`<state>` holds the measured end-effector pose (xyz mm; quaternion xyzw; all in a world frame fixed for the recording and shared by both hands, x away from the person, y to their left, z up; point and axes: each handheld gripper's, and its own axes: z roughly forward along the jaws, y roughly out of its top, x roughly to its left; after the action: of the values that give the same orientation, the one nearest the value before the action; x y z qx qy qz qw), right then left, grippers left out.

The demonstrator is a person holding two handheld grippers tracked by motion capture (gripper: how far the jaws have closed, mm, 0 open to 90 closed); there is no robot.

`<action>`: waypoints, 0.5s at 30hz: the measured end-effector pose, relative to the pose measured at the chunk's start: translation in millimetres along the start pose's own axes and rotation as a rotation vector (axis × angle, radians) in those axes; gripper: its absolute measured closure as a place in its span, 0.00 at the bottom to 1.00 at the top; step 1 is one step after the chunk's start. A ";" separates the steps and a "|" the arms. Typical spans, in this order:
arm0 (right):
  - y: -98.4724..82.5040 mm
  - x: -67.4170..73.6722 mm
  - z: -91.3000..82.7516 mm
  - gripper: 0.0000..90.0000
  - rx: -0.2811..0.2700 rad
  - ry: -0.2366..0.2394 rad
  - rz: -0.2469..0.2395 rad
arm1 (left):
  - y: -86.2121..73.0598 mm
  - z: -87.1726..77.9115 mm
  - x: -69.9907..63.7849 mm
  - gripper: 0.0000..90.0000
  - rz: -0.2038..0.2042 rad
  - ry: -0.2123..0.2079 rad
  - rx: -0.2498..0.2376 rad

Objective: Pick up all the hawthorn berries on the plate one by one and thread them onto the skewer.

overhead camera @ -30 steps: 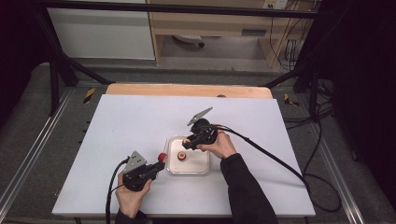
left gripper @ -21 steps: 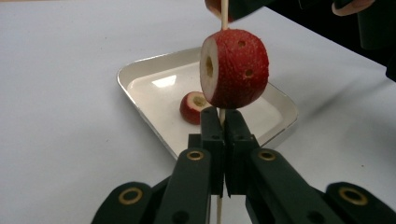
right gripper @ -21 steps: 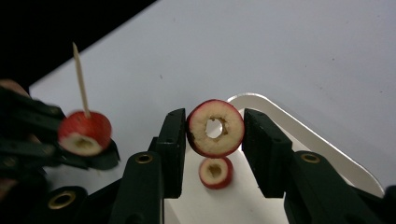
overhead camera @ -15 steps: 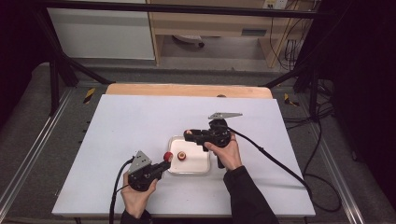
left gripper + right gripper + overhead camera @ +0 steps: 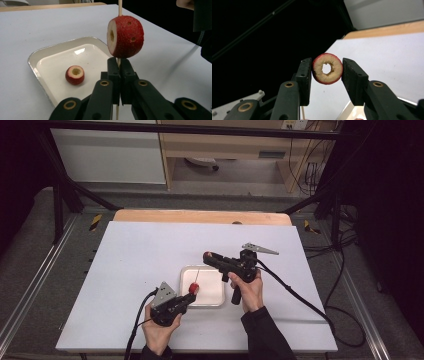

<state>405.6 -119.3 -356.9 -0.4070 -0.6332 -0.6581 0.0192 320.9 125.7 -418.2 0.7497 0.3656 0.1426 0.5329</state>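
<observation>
The left gripper [image 5: 119, 75] had its jaws closed tight on a thin wooden skewer [image 5: 120, 7], which stood upright between them. A red fruit piece [image 5: 125, 36] with a cored hole and small punctures in its skin sat threaded on the skewer just above the jaw tips. In the high view this gripper [image 5: 190, 298] lay at the near left edge of the tray [image 5: 209, 300], with the threaded piece [image 5: 193, 287] over the tray's left side and the skewer [image 5: 198, 275] rising from it. The right gripper [image 5: 326, 75] held a second red piece [image 5: 327, 68], a ring with pale flesh and a hole through its middle, pinched by both pads, its cut face turned to the camera. From above, the right gripper [image 5: 208, 256] pointed left, raised over the tray's far right corner, well apart from the skewer. A third piece [image 5: 74, 74], also cored, lay in the white tray [image 5: 40, 53], seen in the left gripper view resting near the tray's middle. The tray sat on the white surface [image 5: 135, 250], roughly central and toward the near side. A wooden strip [image 5: 200, 216] ran along the surface's far edge, and black cables [image 5: 295, 292] trailed from the right gripper toward the near right.
</observation>
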 end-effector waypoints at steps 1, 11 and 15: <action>0.3 1.3 -1.1 0.68 -0.006 0.002 0.002 | 0.3 0.5 -0.6 0.99 -0.001 -0.001 -0.002; 1.4 4.3 -10.8 0.68 -0.120 0.013 -0.020 | 6.2 6.4 -9.2 0.99 -0.008 0.002 -0.015; 1.9 6.0 -12.9 0.68 -0.138 0.030 -0.008 | 11.0 10.2 -14.3 0.99 -0.017 -0.004 -0.026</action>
<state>396.0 -127.7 -350.3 -0.3949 -0.5875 -0.7064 -0.0021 321.6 106.8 -409.7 0.7399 0.3691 0.1415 0.5444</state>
